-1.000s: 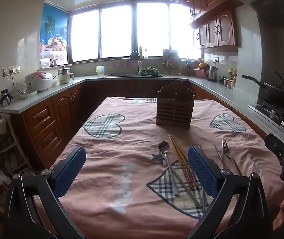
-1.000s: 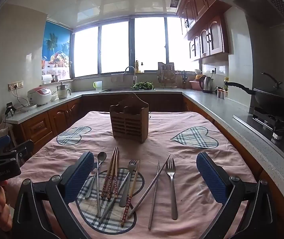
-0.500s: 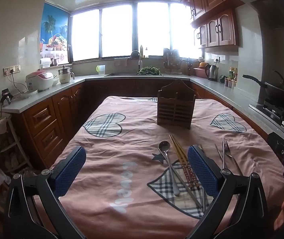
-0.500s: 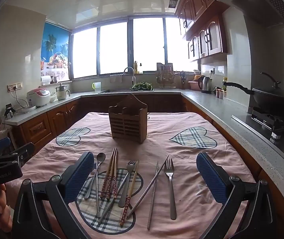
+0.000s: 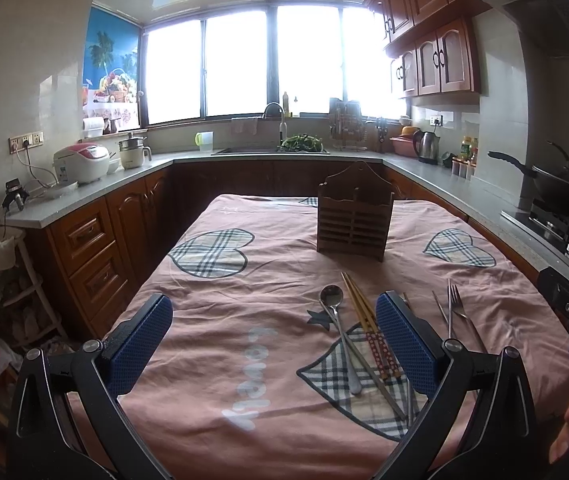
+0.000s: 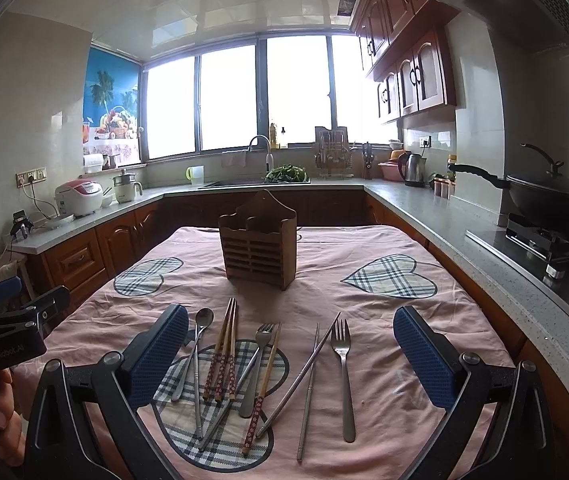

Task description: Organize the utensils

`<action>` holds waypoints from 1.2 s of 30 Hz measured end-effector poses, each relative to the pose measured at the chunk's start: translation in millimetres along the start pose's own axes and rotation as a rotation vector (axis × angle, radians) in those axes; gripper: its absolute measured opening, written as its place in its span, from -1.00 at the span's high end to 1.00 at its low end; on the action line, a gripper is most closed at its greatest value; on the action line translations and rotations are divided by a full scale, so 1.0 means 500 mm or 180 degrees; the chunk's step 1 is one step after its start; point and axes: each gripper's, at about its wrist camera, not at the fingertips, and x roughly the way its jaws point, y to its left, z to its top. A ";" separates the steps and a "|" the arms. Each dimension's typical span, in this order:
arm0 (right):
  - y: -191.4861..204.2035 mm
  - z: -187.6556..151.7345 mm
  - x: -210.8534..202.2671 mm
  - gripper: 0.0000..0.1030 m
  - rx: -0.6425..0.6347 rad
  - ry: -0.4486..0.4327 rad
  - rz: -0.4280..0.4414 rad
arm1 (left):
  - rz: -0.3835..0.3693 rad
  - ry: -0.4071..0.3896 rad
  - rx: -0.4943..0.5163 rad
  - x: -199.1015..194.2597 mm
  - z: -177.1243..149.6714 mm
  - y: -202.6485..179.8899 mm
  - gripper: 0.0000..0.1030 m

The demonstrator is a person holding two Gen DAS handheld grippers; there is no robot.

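You are holding each hand-held gripper, left (image 5: 274,340) and right (image 6: 290,352), spread and empty over steel cutlery (image 6: 342,368) and slim chopsticks (image 6: 224,354) lying near the bench's (image 6: 364,248) front edge; the slatted wooden caddy (image 6: 258,250) is standing mid-bench.

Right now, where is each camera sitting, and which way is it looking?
Left wrist view: sits on the left gripper, low over the table's near left, facing the window; its blue-padded fingers show, with the other gripper at the right edge.
Right wrist view: sits on the right gripper, just over the utensils, facing the same way; its own fingers show, and a hand holding the left gripper.
Both see the wooden holder, spoon and patterned chopsticks.
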 end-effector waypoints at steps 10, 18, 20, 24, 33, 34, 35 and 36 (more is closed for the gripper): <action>0.003 -0.002 0.003 -1.00 -0.0005 0.0003 0.0007 | 0.0006 0.0013 -0.0001 0.001 0.004 0.001 -1.00; 0.003 -0.003 0.005 -1.00 -0.0003 0.0015 0.0016 | 0.0017 0.0021 -0.0005 0.004 0.005 0.001 -1.00; 0.005 -0.005 0.007 -1.00 -0.0005 0.0019 0.0020 | 0.0018 0.0021 -0.0006 0.004 0.005 0.001 -1.00; 0.005 -0.005 0.007 -1.00 -0.0004 0.0019 0.0019 | 0.0016 0.0022 -0.0003 0.005 0.004 0.000 -1.00; 0.006 -0.006 0.008 -1.00 -0.0003 0.0018 0.0020 | 0.0016 0.0023 -0.0005 0.005 0.004 0.000 -1.00; 0.006 -0.006 0.008 -1.00 -0.0002 0.0020 0.0022 | 0.0017 0.0023 -0.0005 0.005 0.004 0.000 -1.00; 0.006 -0.006 0.008 -1.00 -0.0002 0.0022 0.0021 | 0.0015 0.0024 -0.0005 0.005 0.003 0.000 -1.00; 0.006 -0.007 0.008 -1.00 0.0000 0.0025 0.0023 | 0.0013 0.0029 -0.0002 0.005 0.003 0.000 -1.00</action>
